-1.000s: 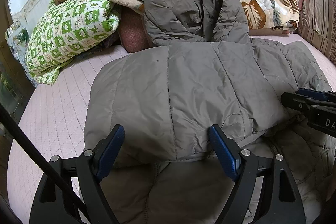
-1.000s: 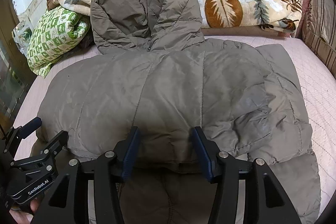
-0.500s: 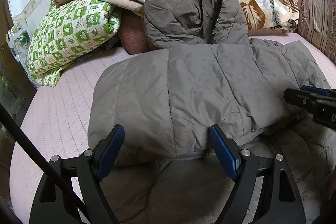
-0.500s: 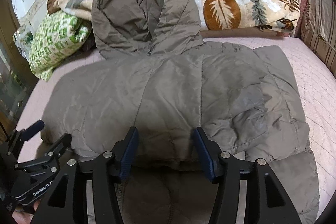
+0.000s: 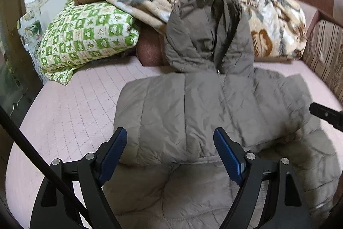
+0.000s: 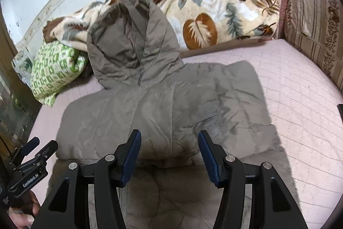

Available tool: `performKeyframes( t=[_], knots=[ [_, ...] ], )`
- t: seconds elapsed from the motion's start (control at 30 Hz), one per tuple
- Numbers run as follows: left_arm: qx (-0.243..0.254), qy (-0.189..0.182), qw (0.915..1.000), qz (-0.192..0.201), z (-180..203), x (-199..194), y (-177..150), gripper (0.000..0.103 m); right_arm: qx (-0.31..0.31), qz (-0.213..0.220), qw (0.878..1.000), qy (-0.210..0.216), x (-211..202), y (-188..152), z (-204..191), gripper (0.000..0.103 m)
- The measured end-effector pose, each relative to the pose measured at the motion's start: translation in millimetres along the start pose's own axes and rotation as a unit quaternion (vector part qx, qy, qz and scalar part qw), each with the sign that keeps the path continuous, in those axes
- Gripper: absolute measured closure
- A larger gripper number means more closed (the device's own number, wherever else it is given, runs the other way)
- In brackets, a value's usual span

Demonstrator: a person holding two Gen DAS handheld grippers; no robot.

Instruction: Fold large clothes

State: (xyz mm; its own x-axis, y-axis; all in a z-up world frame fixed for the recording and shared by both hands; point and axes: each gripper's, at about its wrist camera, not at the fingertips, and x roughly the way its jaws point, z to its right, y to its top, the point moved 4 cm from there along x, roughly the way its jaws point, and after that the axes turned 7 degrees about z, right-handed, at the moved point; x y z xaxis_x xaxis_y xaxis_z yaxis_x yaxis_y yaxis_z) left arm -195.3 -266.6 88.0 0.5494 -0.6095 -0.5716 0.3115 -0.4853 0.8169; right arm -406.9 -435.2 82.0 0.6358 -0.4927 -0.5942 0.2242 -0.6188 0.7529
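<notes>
Grey puffer jacket [image 6: 163, 113] half-folded on bed [image 6: 300, 104].
Both grippers, left [image 5: 170, 156] & right [image 6: 169, 156], spread apart, holding nothing; hood [image 6: 130, 50] ahead unfolded.

A green-and-white patterned quilt [image 5: 85, 40] lies at ten o'clock on the pink quilted mattress [image 5: 70, 108]. A beige leaf-print blanket [image 6: 216, 14] is heaped at twelve o'clock. A striped cushion [image 6: 317, 29] stands at two o'clock.
</notes>
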Motion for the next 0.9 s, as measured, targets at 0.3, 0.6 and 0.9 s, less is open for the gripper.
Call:
performKeyframes(
  t=[0.3, 0.6, 0.9],
  knots=[
    [-0.052, -0.017, 0.9985, 0.0, -13.5, -59.4, -21.8, 0.021, 0.003, 0.011, 1.0, 0.007, -62.7, -22.8, 15.4, 0.042],
    [-0.052, -0.02, 0.996, -0.07, -12.1, -101.4, -113.6, 0.021, -0.003, -0.038, 0.999, 0.006, -100.6, -92.1, 35.1, 0.042],
    [-0.057, -0.018, 0.9859, -0.156, -4.1, -103.1, -181.3, 0.021, 0.023, -0.112, 0.993, 0.019, -104.4, -151.9, 44.2, 0.042]
  ],
)
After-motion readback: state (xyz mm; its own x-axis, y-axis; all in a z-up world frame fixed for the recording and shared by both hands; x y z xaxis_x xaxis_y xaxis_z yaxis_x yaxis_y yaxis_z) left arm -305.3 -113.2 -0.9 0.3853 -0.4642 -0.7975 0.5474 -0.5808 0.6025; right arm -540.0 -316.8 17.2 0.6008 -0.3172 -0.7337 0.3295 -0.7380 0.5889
